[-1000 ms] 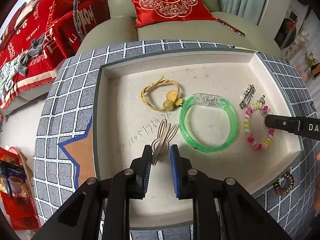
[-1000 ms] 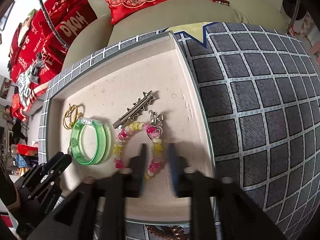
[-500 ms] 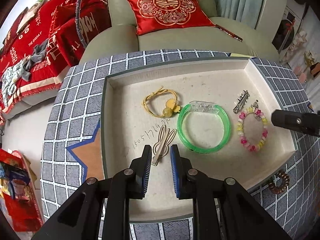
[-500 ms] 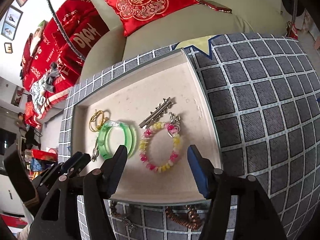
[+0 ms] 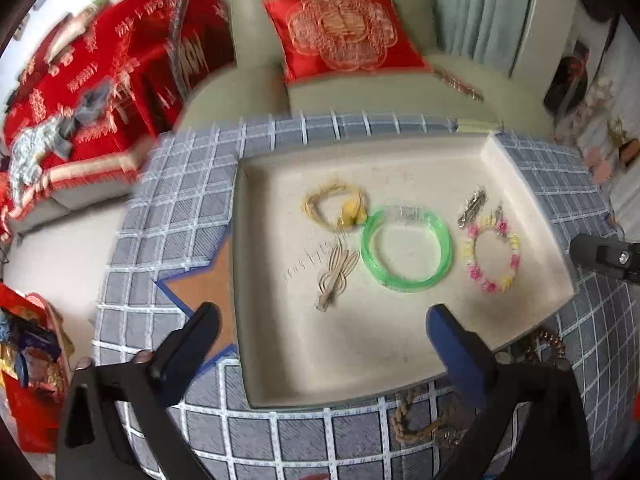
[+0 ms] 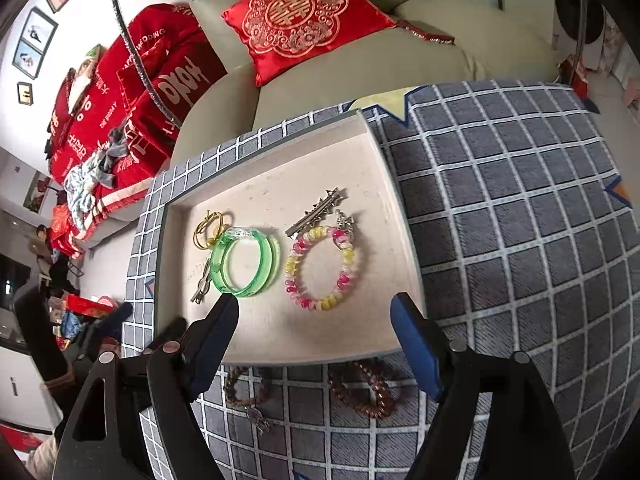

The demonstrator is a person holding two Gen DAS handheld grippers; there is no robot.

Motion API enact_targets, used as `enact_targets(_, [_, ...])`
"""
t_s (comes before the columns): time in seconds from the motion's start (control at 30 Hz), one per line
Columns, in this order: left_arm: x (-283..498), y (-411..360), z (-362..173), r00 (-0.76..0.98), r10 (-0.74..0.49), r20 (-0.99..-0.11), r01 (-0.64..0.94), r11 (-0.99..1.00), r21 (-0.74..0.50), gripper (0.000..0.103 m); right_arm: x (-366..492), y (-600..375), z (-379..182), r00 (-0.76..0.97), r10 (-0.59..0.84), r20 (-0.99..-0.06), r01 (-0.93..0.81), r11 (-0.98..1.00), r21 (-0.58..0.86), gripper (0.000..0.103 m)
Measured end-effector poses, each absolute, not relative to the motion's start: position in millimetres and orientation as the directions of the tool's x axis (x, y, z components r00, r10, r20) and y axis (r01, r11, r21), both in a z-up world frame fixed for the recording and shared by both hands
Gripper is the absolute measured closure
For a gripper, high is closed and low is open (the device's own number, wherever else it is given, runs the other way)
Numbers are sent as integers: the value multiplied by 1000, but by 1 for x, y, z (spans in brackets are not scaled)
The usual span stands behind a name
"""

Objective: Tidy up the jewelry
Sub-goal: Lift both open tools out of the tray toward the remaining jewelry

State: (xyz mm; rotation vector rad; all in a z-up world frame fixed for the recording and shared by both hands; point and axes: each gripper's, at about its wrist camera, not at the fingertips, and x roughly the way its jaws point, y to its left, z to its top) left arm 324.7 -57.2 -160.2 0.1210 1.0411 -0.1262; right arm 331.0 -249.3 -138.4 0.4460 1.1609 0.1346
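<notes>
Beige tray (image 5: 520, 184), two bracelets, three hairpieces

Straight ahead, beyond the claw, a red embroidered cushion (image 6: 300, 16) sits on the pale green sofa (image 6: 420, 60). Off to the far left, a red blanket (image 6: 132, 92) is heaped with crumpled grey clothing (image 6: 92, 168) on it. Framed pictures (image 6: 34, 42) hang on the wall up left.
</notes>
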Motion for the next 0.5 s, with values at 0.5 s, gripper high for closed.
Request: enact_targets(0.5, [271, -59, -151, 462, -57, -885, 201, 979, 42, 0, 270, -255, -124, 470, 296, -831, 101, 918, 384, 15])
